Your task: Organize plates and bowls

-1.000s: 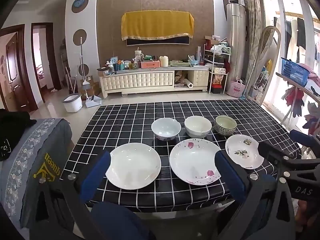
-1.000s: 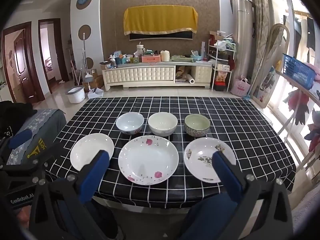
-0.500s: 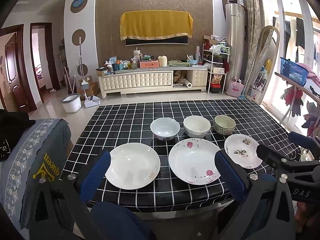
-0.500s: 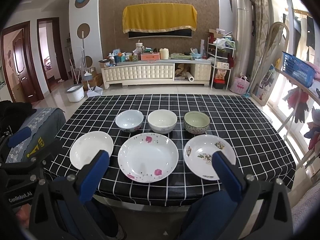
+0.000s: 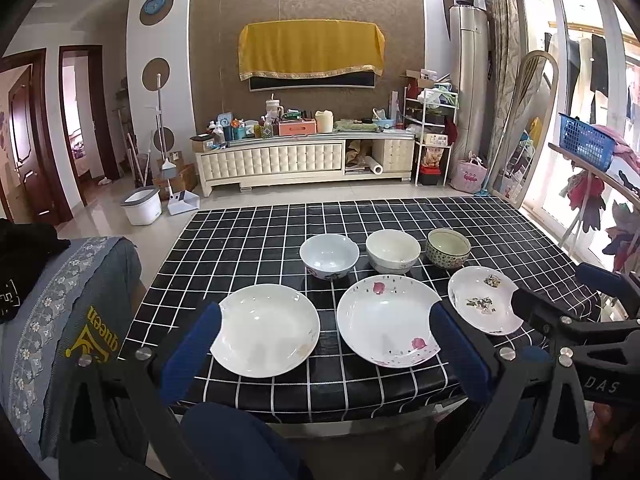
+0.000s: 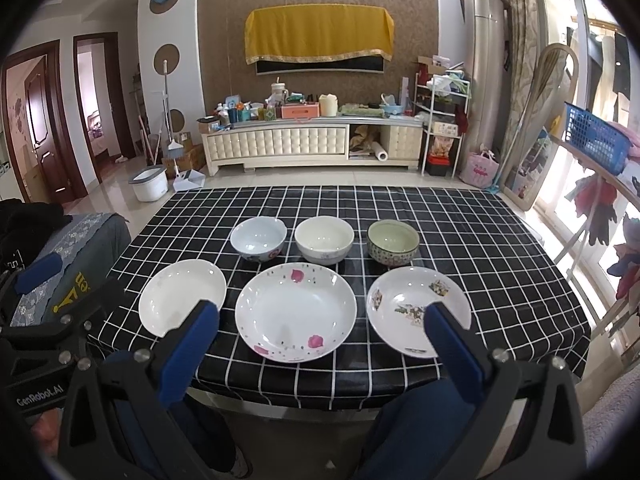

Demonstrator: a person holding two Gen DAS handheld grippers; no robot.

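The table (image 5: 248, 236), under its black cloth with a white grid, fills the middle of both views and carries all 6 dishes, none stacked, so the sorting is not yet begun. Little has changed over the last second: the dishes lie where they lay, and both views have only crept a touch nearer and lower toward the near edge, which I read as the opening approach, not a pick. From the right wrist view the 3 plates run along the near row: the pink-petal plate (image 6: 295, 312) at 6 o'clock of the spread is the widest, the flowered plate (image 6: 408, 304) sits at 4 o'clock, and the plain white plate (image 6: 180, 292) at 8 o'clock. Behind them stand the 3 bowls, each apart from its neighbours: the cream bowl (image 6: 324, 239) at 12 o'clock, the pale blue bowl (image 6: 259, 238) at 11 o'clock, and the green patterned bowl (image 6: 393, 242) at 1 o'clock. The left claw (image 5: 320, 350) hangs off the near edge with its blue fingers spread wide and nothing between them, facing the white and petal plates. The right claw (image 6: 318, 346) is likewise spread and empty, short of the table, framing the petal plate.
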